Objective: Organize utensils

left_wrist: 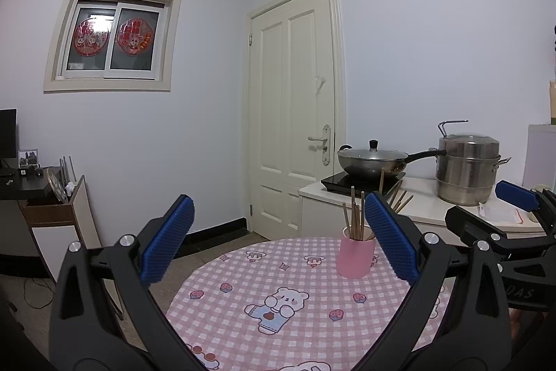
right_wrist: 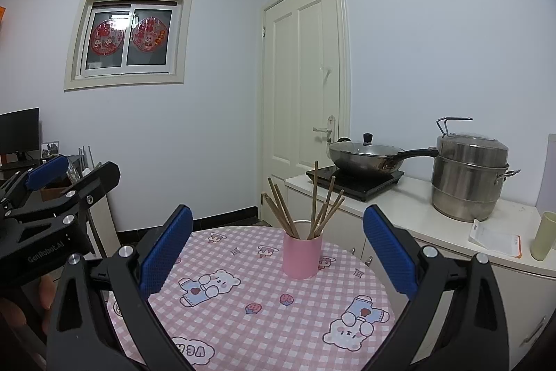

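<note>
Straight ahead of the right gripper point(right_wrist: 278, 249) stands the pink cup point(right_wrist: 301, 255) at frame centre on the checked tablecloth point(right_wrist: 243, 319), wooden chopsticks point(right_wrist: 314, 200) fanning upward — jaws spread wide, empty. The left gripper point(left_wrist: 278, 242), equally wide and empty, sees the cup right of centre — slightly farther off line. Nothing blocks either.

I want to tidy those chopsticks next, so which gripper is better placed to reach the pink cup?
Probably the right gripper: the pink cup with the chopsticks sits centred between its open jaws. For the left gripper, also open, the cup lies off toward its right finger.
</note>
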`<state>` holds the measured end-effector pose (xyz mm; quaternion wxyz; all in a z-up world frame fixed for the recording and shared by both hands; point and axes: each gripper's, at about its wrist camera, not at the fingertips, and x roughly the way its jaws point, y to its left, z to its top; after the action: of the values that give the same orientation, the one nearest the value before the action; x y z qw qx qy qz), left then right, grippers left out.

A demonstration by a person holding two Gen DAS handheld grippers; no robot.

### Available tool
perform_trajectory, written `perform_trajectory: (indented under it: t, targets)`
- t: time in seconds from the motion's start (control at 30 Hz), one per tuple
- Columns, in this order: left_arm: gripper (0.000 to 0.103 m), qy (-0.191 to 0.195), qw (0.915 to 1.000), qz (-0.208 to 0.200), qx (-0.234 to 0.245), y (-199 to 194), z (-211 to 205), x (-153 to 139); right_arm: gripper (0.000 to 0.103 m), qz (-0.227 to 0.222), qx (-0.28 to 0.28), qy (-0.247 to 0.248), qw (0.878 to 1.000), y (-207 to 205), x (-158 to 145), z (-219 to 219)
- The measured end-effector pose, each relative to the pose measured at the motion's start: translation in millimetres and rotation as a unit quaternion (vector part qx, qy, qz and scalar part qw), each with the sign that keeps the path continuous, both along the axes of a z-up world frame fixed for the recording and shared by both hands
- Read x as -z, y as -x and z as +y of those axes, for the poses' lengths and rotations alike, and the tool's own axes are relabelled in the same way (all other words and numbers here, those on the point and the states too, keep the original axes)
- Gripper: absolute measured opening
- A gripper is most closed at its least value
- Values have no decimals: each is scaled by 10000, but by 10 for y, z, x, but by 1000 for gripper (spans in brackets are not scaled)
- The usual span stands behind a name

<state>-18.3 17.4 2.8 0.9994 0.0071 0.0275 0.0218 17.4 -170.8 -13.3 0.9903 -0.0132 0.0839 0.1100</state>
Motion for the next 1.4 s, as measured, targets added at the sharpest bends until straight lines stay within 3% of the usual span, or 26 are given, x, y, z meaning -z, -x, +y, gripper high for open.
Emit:
perform_trajectory:
  t: [1.4]
  targets:
    - [97,-97,9999,58,21,-107,-28,32,95,112,-6,-59,9999,-113,71,-39]
